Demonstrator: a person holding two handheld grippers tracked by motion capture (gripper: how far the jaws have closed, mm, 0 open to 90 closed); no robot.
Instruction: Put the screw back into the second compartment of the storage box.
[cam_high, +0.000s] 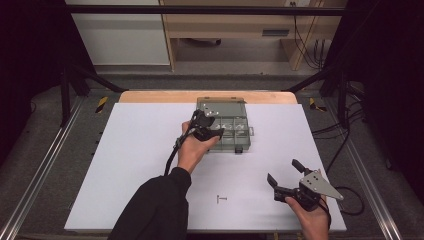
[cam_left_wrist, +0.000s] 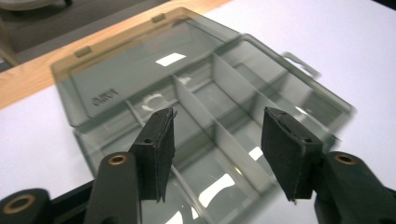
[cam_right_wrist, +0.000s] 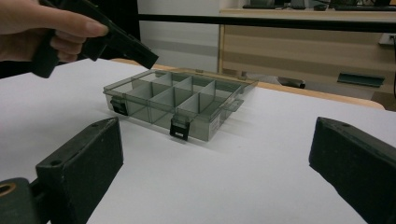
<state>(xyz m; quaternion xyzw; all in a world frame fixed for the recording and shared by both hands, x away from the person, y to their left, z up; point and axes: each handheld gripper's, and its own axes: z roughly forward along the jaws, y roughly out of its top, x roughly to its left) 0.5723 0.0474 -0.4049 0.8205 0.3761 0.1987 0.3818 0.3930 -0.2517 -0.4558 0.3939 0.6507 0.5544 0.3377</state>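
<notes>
The right gripper, nearest the camera, is idling wide open and empty. The smoky transparent plastic compartment box is sitting closed at the white table's far middle, latches seemingly fastened. The left gripper is hovering over its lid, jaws apart, holding nothing. Nothing is obstructing it.

Grey carpet floor surrounds the table; a light wooden cabinet stands far, cables hanging right.
</notes>
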